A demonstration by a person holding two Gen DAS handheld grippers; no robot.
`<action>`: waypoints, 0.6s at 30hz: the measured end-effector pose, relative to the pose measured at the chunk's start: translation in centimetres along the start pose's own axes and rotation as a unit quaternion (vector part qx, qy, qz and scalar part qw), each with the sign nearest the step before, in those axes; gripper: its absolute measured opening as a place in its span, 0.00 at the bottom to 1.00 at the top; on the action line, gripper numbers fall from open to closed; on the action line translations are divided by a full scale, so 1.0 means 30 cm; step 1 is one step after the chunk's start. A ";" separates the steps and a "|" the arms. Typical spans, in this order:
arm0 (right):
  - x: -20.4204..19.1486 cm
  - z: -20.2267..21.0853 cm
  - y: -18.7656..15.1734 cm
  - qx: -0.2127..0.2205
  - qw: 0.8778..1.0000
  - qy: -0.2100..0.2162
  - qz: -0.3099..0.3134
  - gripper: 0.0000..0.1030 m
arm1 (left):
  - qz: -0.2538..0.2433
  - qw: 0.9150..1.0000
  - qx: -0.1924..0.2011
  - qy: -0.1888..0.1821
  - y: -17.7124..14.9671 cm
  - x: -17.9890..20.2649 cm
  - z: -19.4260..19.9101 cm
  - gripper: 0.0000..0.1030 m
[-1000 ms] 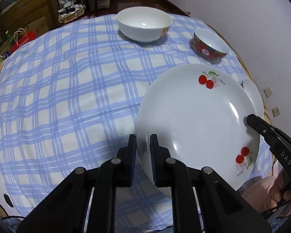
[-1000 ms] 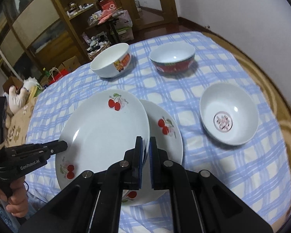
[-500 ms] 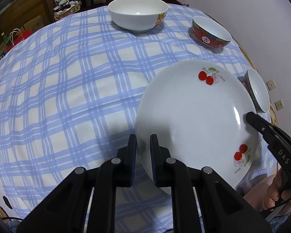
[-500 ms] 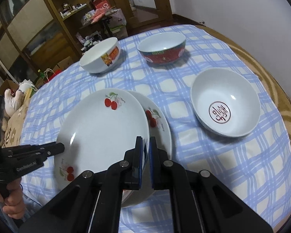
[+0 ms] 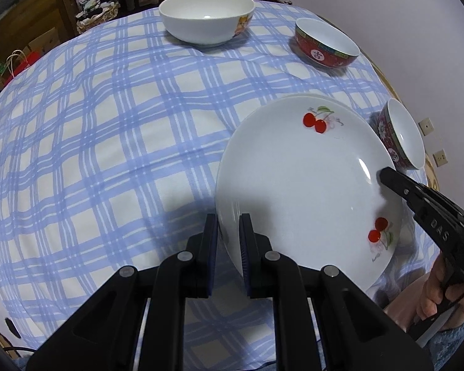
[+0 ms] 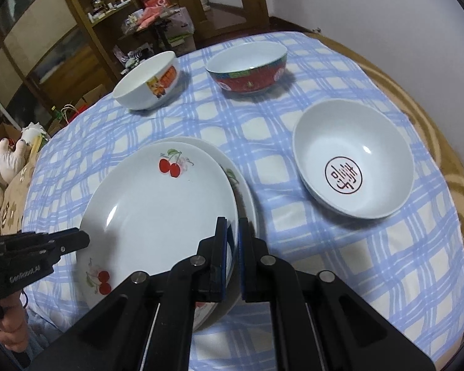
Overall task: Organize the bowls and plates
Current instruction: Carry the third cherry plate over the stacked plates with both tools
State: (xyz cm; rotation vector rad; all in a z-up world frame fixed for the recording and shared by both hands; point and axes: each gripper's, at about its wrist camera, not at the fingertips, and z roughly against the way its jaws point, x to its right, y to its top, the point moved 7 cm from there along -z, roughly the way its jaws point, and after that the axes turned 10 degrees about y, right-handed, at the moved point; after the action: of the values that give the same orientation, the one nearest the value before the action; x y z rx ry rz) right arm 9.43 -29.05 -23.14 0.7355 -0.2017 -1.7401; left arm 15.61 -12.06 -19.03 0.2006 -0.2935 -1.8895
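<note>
A white plate with red cherries (image 5: 306, 185) (image 6: 161, 204) hangs tilted just above the table, held at opposite rims. My left gripper (image 5: 229, 219) is shut on its near-left rim; the left gripper (image 6: 83, 241) also shows at the plate's left edge in the right wrist view. My right gripper (image 6: 232, 221) is shut on the right rim, and the right gripper (image 5: 383, 174) reaches onto the plate from the right in the left wrist view. A second cherry plate (image 6: 246, 191) lies on the cloth underneath, mostly hidden, with only its right crescent showing.
On the blue checked tablecloth (image 5: 108, 154) stand a white bowl with a cartoon print (image 6: 148, 82), a red bowl (image 6: 247, 68) and a bowl with a red emblem inside (image 6: 352, 157), close to the right of the plates. The round table's edge (image 6: 442, 142) curves along the wall.
The held plate has sunk and slid over the lower plate, which now shows only a thin crescent. Both grippers stay shut on its rims.
</note>
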 end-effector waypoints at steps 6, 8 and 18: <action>0.002 0.001 0.018 0.021 1.000 0.000 0.003 0.07 | -0.009 1.000 -0.005 0.003 0.005 0.011 -0.021 0.12; 0.001 -0.002 0.023 0.029 1.000 0.002 0.007 0.07 | -0.010 1.000 -0.007 0.004 0.009 0.012 -0.031 0.12; -0.017 -0.029 0.052 0.031 0.998 -0.014 0.046 0.09 | -0.005 1.000 -0.015 -0.007 0.025 0.011 -0.062 0.16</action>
State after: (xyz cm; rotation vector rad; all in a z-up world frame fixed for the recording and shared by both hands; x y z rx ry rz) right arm 11.27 -28.86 -22.88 0.7353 -0.3056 -1.6639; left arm 16.71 -12.81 -20.59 0.1678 -0.2736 -1.9044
